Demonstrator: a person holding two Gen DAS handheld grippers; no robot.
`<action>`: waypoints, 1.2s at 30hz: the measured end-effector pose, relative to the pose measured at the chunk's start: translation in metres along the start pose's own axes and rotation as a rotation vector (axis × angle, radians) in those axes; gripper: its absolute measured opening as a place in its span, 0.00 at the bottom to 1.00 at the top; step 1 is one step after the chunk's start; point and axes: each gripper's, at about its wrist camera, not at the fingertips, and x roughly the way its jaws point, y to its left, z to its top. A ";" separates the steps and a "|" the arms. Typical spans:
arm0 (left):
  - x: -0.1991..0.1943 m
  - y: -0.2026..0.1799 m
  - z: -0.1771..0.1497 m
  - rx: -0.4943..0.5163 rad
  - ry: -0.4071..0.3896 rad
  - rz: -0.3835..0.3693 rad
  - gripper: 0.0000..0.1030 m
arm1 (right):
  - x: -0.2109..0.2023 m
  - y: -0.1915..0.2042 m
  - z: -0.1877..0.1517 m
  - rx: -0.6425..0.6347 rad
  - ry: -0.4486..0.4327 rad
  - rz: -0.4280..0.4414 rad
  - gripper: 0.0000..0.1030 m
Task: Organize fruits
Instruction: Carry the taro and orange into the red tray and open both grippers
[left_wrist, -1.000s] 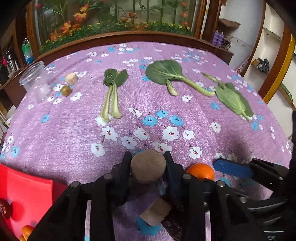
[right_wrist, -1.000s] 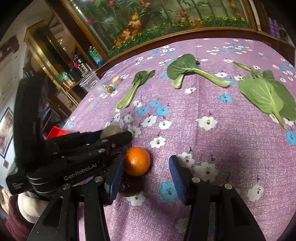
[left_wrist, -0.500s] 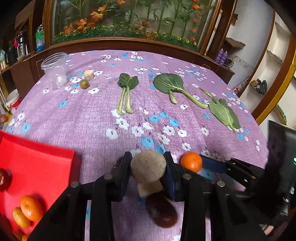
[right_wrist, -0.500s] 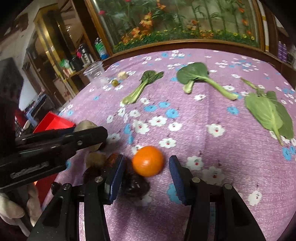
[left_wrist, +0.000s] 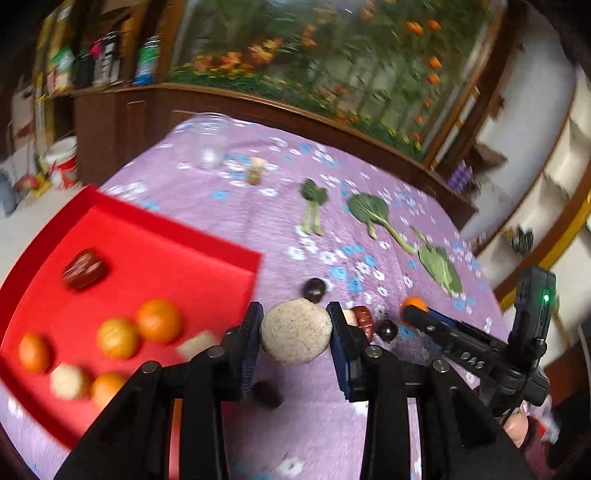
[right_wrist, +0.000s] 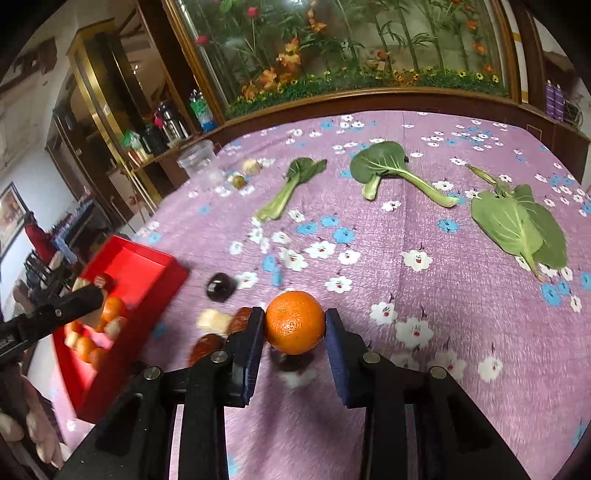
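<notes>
My left gripper (left_wrist: 295, 334) is shut on a round speckled beige fruit (left_wrist: 295, 332) and holds it above the cloth, just right of the red tray (left_wrist: 155, 254). The tray holds several oranges (left_wrist: 159, 320), pale fruits and a dark red date (left_wrist: 85, 274). My right gripper (right_wrist: 294, 325) is shut on an orange (right_wrist: 294, 322), lifted off the cloth. Dark plums (right_wrist: 220, 286), red dates (right_wrist: 240, 320) and a pale piece (right_wrist: 212, 320) lie loose on the cloth between the tray (right_wrist: 147, 266) and the right gripper.
Three bok choy pieces (right_wrist: 384, 166) lie across the far half of the purple flowered tablecloth (right_wrist: 424, 295). A clear plastic cup (right_wrist: 197, 160) and two small fruits (right_wrist: 243, 173) stand at the far left. A wooden planter rim borders the table's far edge.
My left gripper has lifted and swung left with the beige fruit, bringing the red tray into view. My right gripper has closed on the orange and raised it.
</notes>
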 end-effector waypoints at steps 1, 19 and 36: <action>-0.008 0.007 -0.002 -0.021 -0.012 0.004 0.33 | -0.009 0.005 -0.001 0.011 -0.004 0.014 0.35; -0.052 0.115 -0.031 -0.215 -0.081 0.172 0.33 | -0.001 0.128 -0.015 -0.103 0.109 0.228 0.35; -0.042 0.162 -0.018 -0.308 -0.104 0.176 0.33 | 0.056 0.204 -0.026 -0.265 0.182 0.232 0.36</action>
